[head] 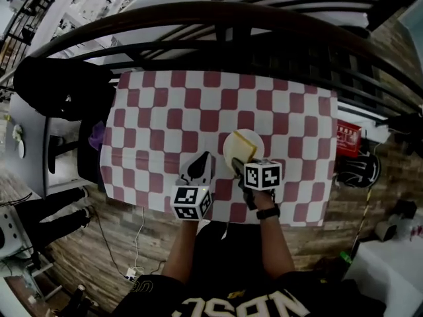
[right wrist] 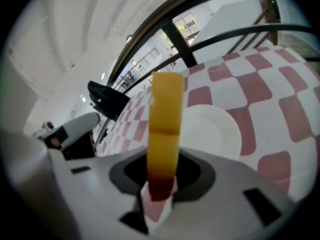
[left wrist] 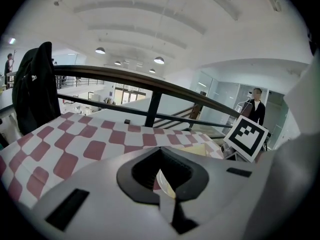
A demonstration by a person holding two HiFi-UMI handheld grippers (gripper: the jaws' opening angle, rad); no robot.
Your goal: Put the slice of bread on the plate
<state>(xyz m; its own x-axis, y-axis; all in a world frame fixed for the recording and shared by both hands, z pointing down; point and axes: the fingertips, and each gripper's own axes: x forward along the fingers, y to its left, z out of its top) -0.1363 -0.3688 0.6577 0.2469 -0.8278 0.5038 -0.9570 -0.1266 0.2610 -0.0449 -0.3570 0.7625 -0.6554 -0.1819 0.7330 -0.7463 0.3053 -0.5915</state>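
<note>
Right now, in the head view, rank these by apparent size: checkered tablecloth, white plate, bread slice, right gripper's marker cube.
1. checkered tablecloth
2. white plate and right gripper's marker cube: about alike, and the cube sits nearer the camera
3. bread slice

The cloth [head: 165, 111] is checked in dull red and white. The plate [head: 236, 139] is plain white. The bread [right wrist: 165, 119] is yellow, darkening to reddish brown at its lower end. The left gripper [head: 203, 160] and right gripper [head: 238, 167] are pale grey with black collars, and their cubes [head: 192, 202] bear black-and-white square markers. The rail [head: 218, 18] is near black. The floor [head: 119, 243] is brown, in planks. The shirt [head: 251, 302] is black with pale lettering, and the wristband [head: 268, 212] is black.
</note>
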